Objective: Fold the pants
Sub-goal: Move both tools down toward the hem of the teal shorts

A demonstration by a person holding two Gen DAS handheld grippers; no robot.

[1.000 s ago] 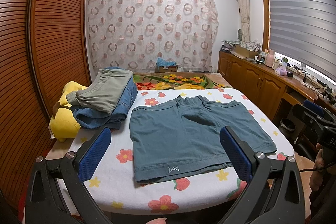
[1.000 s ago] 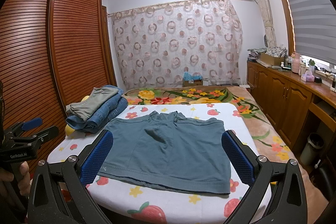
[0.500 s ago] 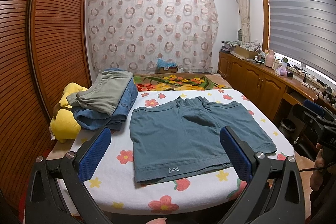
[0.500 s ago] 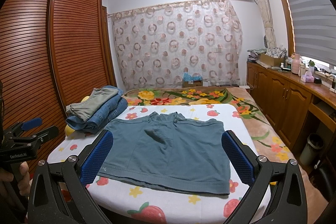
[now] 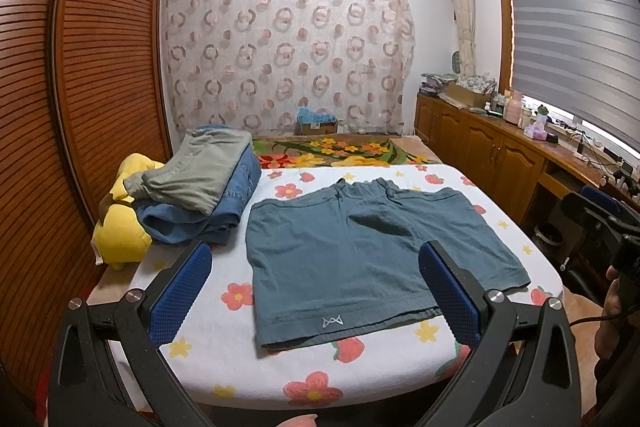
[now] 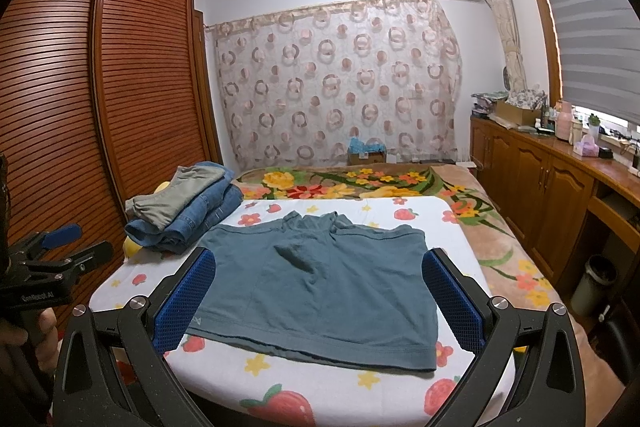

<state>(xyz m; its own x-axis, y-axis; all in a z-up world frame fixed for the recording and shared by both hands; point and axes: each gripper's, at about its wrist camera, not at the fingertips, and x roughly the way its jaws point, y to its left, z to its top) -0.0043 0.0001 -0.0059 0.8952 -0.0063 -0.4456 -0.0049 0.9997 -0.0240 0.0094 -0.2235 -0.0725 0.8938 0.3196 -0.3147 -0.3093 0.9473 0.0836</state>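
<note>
On the bed (image 5: 224,355), toward its near edge, the shorts (image 5: 352,259) lay flat. Soft, light cloth was judged best pinched at hem corners. Both tongs, left (image 5: 312,299) and right (image 6: 316,299), were held released, clear of it.

Pants (image 5: 360,259) lie on bed (image 5: 224,359), clothes pile (image 5: 200,195) left.

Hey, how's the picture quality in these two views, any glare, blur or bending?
Left wrist view: sharp; fisheye bows the brown slatted wardrobe doors; bright glare under the grey window blind. Right wrist view: equally sharp; flat teal-blue shorts evenly lit, with soft shadows; corners vignetted black.
</note>
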